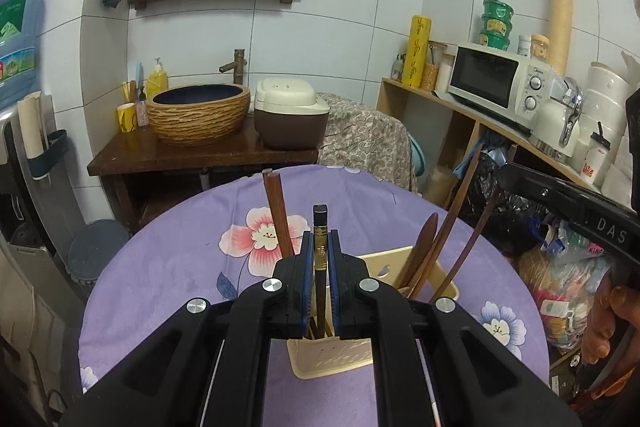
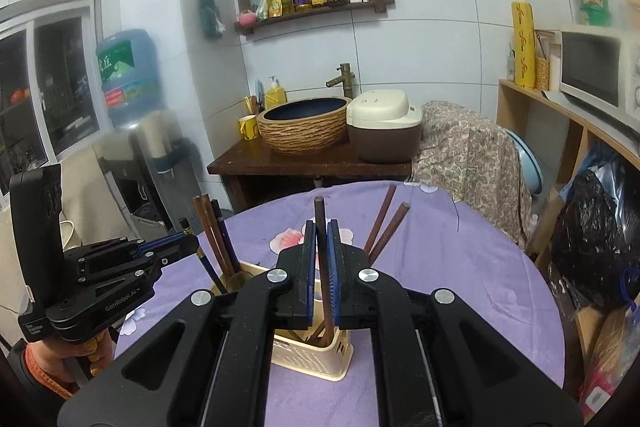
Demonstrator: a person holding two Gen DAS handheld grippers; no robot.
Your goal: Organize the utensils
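A cream plastic utensil holder [image 1: 332, 361] [image 2: 316, 355] stands on the round table with the purple flowered cloth [image 1: 172, 267] [image 2: 460, 267]. My left gripper [image 1: 320, 243] [image 2: 191, 239] is shut on a dark chopstick with a gold band [image 1: 320, 227], upright, its lower end inside the holder. My right gripper [image 2: 321, 231] [image 1: 505, 173] is shut on a brown chopstick [image 2: 319, 215] that also reaches down into the holder. Other brown chopsticks [image 1: 278, 215] [image 2: 384, 223] and a wooden spoon [image 1: 424, 247] lean in the holder.
Behind the table is a dark wooden counter [image 1: 180, 157] with a woven-look basin [image 1: 198, 113] and a rice cooker [image 1: 290, 115]. A shelf with a microwave [image 1: 494, 83] runs along the right. A cloth-covered object [image 2: 468, 147] and bags [image 2: 592, 247] crowd the right side.
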